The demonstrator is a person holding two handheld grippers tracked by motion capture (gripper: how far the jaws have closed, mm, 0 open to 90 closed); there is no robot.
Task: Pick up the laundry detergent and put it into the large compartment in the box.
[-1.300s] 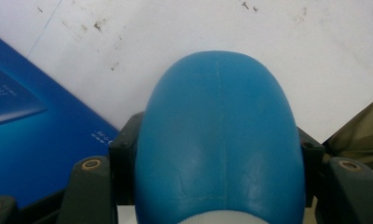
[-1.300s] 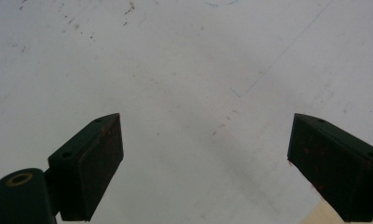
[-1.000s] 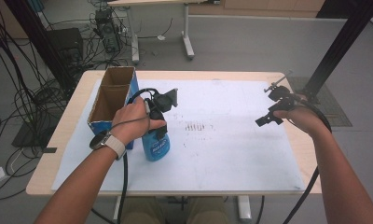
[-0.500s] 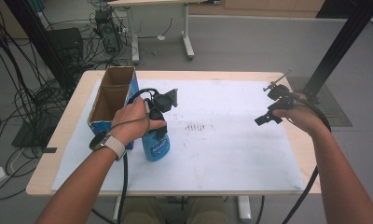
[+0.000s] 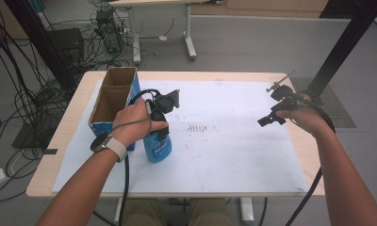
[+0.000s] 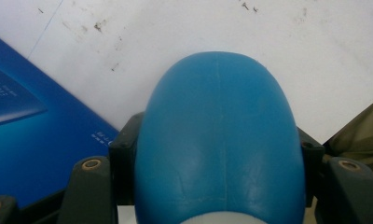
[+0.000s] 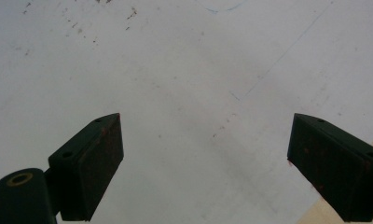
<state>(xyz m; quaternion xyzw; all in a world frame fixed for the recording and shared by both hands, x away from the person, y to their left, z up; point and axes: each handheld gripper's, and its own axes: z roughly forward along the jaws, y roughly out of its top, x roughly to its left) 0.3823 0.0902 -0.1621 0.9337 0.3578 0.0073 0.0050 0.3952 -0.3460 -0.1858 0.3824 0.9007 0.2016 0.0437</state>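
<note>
Blue plastic bottle stands upright on the white worktop just beside the cardboard box; my left gripper pinches it from above, long axis vertical. My right gripper hangs spread and empty, well apart.

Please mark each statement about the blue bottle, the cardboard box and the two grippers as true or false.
1. The left gripper is shut on the blue bottle. True.
2. The blue bottle lies inside the cardboard box. False: it stands on the white sheet, beside the box.
3. The right gripper holds a second bottle. False: its fingers stand apart with nothing between them.
4. The cardboard box sits near the table's left edge. True.
</note>
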